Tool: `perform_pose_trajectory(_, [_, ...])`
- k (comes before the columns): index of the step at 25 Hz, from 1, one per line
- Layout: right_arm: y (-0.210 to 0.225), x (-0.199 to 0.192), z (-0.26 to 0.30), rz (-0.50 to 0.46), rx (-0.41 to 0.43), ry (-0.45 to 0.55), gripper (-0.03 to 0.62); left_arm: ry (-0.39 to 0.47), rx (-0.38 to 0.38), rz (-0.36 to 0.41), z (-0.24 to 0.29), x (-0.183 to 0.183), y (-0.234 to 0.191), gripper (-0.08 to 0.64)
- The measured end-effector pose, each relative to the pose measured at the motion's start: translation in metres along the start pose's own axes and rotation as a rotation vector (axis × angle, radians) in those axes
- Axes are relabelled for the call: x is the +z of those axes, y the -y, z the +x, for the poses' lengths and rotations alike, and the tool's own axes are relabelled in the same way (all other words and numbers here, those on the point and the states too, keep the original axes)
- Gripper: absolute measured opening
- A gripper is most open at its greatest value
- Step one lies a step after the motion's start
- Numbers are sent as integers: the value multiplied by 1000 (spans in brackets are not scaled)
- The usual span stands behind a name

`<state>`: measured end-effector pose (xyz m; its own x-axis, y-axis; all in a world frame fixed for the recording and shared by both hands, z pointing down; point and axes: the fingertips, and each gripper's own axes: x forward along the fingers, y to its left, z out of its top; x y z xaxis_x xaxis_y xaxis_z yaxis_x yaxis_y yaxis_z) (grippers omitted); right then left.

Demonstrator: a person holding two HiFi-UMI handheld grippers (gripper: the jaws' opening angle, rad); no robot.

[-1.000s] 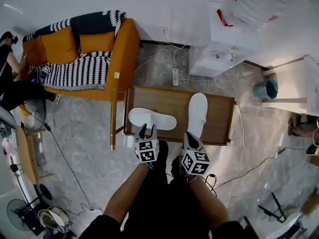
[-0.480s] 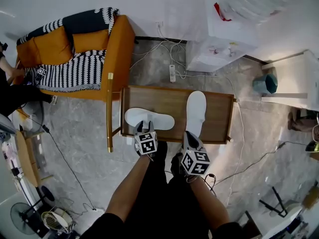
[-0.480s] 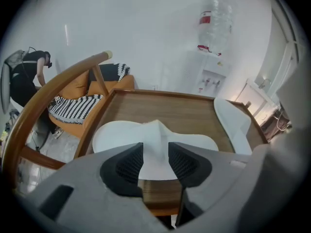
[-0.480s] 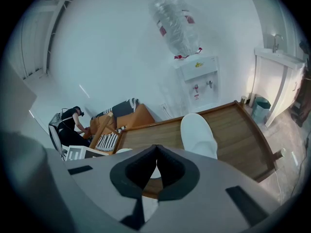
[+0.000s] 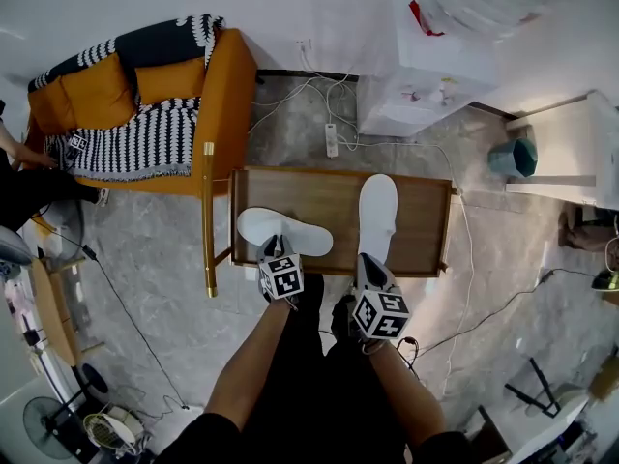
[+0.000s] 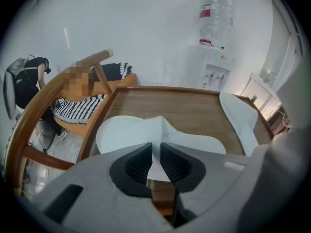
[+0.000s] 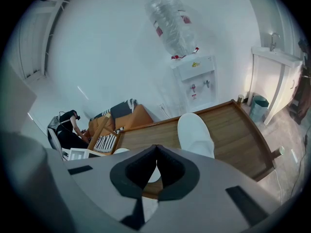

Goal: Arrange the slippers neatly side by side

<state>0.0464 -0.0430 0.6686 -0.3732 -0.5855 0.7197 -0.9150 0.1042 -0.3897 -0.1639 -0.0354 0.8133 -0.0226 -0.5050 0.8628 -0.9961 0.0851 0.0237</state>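
The wooden table (image 5: 319,193) has a raised rim like a shallow tray, and it holds both white slippers. The left slipper (image 5: 290,228) lies crosswise at the table's 7 o'clock corner. The right slipper (image 5: 377,211) lies lengthwise toward 4 o'clock, with its toe pointing to 12.

At 2 o'clock from the table stands a white water dispenser (image 5: 416,90). A clear bottle (image 5: 484,8) sits upturned in its top. The bottle's red label and the dispenser's small yellow sticker are too small to read. A teal bin (image 5: 513,160) sits at 3 o'clock, and its contents cannot be told. The only clear print is the black-and-white square markers on the gripper cubes.

The left gripper (image 5: 275,247) is at the near edge of the left slipper. Its jaws have just been closing. In the left gripper view they stand narrow, pinching a fold of the slipper's white material that rises to a peak between the pads.

The right gripper (image 5: 371,263) sits at the heel of the right slipper. In the right gripper view its jaw tips meet, with nothing clearly clamped between them.

Only the head view shows the power strip (image 5: 331,141) and the cables on the marble floor. It also shows the whole orange sofa (image 5: 145,90) with its striped throw at 10 o'clock. The left gripper view shows a person seated beside that sofa.
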Motion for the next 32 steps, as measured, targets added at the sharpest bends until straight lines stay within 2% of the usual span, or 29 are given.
perform_pose_trajectory(9, [2,0,-4,4,4,10,12,22,-1,24,-12,-3,-9,28])
perform_pose_trajectory(18, [6,3,-12,1,13,29,12,104,-65,115,-42,19,4,23])
perform_pose_trajectory(23, [14,10,-20,3,14,48,12,154,-129,189,-66,37,27,23])
perform_pose_trajectory(32, [37,23,-37,42,-15,92,12,241,-307,410,-70,57,89,23])
